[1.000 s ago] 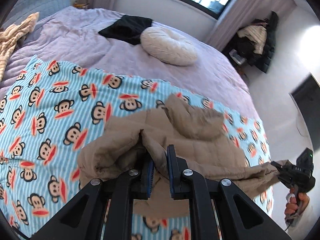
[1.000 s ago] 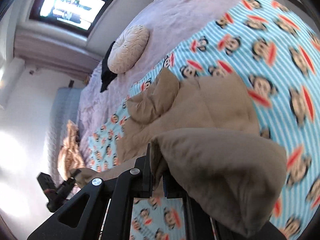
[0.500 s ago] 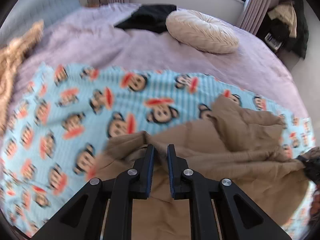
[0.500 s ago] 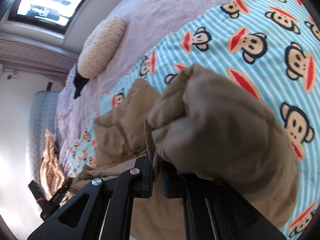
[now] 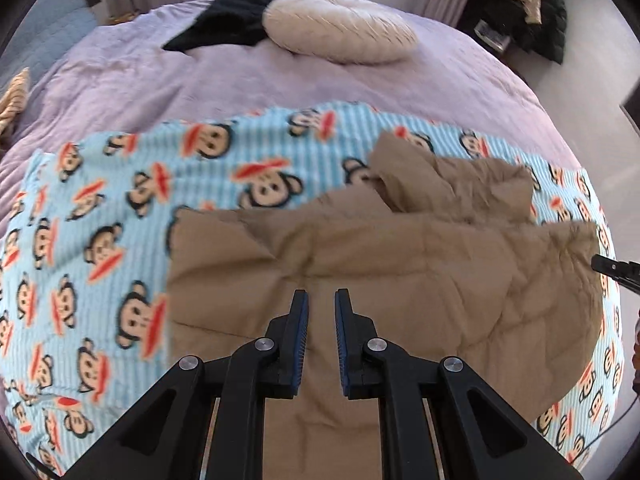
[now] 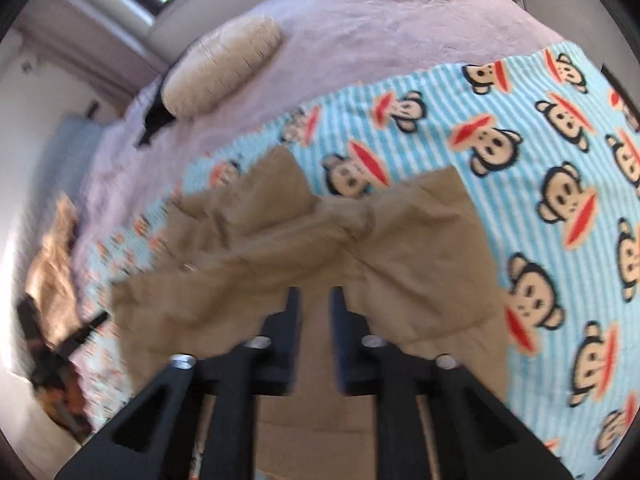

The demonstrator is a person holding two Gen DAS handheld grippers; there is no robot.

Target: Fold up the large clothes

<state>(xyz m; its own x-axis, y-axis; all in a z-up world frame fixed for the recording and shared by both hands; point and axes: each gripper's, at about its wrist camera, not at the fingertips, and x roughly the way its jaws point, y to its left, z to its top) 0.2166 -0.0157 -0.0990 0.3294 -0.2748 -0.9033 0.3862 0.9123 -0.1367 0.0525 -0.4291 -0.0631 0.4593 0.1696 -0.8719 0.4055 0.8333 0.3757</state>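
Cloth laid down, grip being given up: that looks like the step in hand.

On the left, the monkey-print blanket (image 5: 100,240) covers the near part of the bed (image 5: 200,80). The tan quilted jacket (image 5: 400,256) lies on that blanket, its body spread fairly flat with a straight left edge. The left gripper (image 5: 320,300) points steeply down over the jacket's near middle. Its fingers (image 5: 298,320) stand close together with only a narrow slot between them, and no fold shows gathered in that slot. Whether they nip any cloth lower down I cannot tell.

Further right, a bunched part of the jacket (image 5: 448,180), perhaps the hood or a sleeve, sits crumpled at the far edge and is not yet smoothed. At the right rim of the left wrist view, the other tool shows just beside the jacket's right side.

The right gripper (image 6: 311,296) also points down over the tan cloth. Its view is blurred, its fingers are opening, and nothing shows pinched between them.

Judging by this, the next move calls for both tools to clear the cloth. They would then take fresh holds, probably on the crumpled far part or on one side edge, to bring it over the body evenly.
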